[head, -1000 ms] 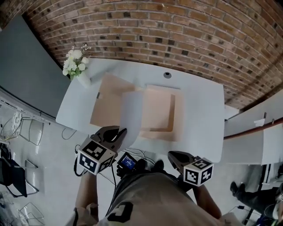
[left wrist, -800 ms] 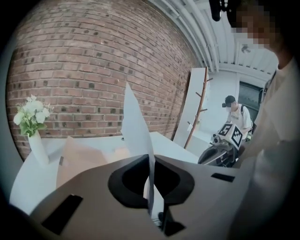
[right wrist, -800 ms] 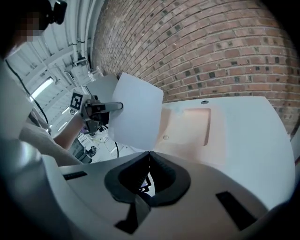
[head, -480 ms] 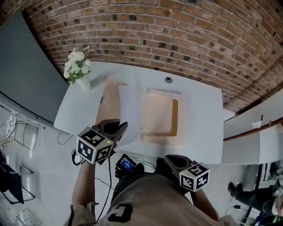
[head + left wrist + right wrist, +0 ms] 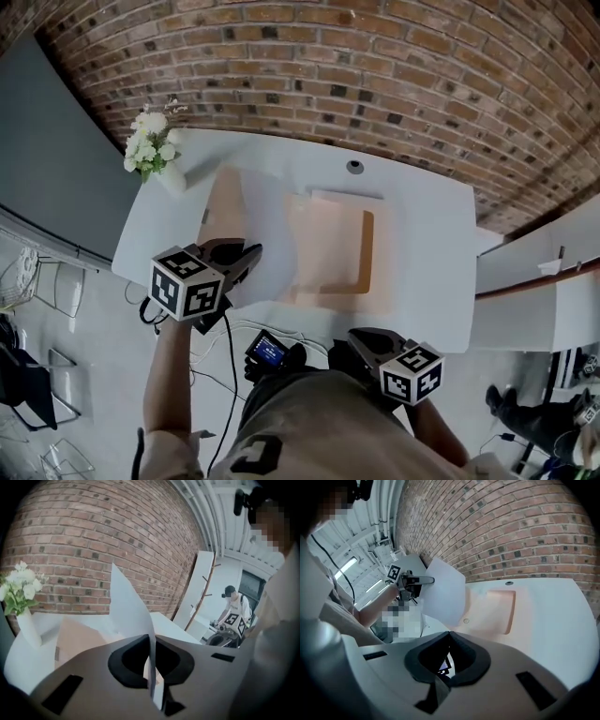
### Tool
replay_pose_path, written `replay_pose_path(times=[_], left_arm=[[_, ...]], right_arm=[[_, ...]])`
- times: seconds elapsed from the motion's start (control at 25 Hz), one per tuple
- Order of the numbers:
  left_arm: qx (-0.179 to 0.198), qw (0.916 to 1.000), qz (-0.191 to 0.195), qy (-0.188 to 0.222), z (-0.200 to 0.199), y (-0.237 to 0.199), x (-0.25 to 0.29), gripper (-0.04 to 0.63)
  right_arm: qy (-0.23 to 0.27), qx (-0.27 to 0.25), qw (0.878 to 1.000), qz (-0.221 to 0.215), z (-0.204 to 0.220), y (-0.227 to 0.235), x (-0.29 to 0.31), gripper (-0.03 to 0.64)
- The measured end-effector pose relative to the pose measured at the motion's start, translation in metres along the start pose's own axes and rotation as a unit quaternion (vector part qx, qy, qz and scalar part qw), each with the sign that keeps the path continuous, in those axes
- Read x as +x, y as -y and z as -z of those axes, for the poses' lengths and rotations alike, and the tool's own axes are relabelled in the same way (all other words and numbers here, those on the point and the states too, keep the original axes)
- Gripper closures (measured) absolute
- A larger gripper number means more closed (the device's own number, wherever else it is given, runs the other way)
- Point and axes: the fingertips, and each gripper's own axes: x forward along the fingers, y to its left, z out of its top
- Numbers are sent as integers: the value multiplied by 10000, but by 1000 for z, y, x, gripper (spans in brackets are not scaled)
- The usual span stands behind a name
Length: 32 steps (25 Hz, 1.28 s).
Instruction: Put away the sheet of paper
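Note:
The white sheet of paper (image 5: 265, 230) is pinched at its near edge by my left gripper (image 5: 251, 255), which is shut on it. The sheet stands up over the left half of an open tan folder (image 5: 333, 246) on the white table (image 5: 422, 234). In the left gripper view the paper (image 5: 127, 606) rises edge-on from between the closed jaws of the left gripper (image 5: 151, 641). My right gripper (image 5: 356, 337) hangs off the table's near edge, shut on nothing. The right gripper view shows its closed tips (image 5: 449, 633), with the paper (image 5: 443, 595) and the folder (image 5: 501, 606) beyond.
A white vase of flowers (image 5: 150, 148) stands at the table's far left corner, and shows too as a vase (image 5: 21, 597) in the left gripper view. A cable grommet (image 5: 354, 167) sits near the brick wall. A second person (image 5: 232, 616) stands in the background.
My left gripper has carried the paper leftward, and the sheet now stands more upright over the folder's left side. The right gripper has shifted only slightly.

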Motion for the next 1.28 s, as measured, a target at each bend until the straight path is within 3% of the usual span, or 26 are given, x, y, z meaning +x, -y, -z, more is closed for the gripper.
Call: replay_pose_path(times=[0.16, 0.28, 0.44, 0.68, 0.84, 1.12, 1.28], left_arm=[[-851, 9960, 259, 128, 4, -23, 12, 581], [-1545, 9868, 453, 185, 19, -42, 25, 581], [-2018, 9791, 225, -95, 53, -75, 40, 581], [-2088, 9745, -195, -797, 92, -109, 59, 581], [-2065, 9717, -454, -1056, 108, -123, 65, 581], [-1752, 9656, -1166, -1526, 135, -152, 70, 581], [-1423, 9666, -1414, -1597, 143, -161, 78, 581]], right_arm=[[-49, 114, 9999, 18, 3, 15, -8, 595], [-116, 162, 9997, 102, 9, 24, -12, 595], [-270, -22, 9995, 163, 14, 25, -15, 595], [-317, -144, 9991, 234, 17, 26, -17, 595], [-354, -190, 9989, 252, 19, 26, -17, 595], [-449, -218, 9984, 280, 23, 24, -14, 595], [-470, -268, 9981, 306, 20, 23, -10, 595]])
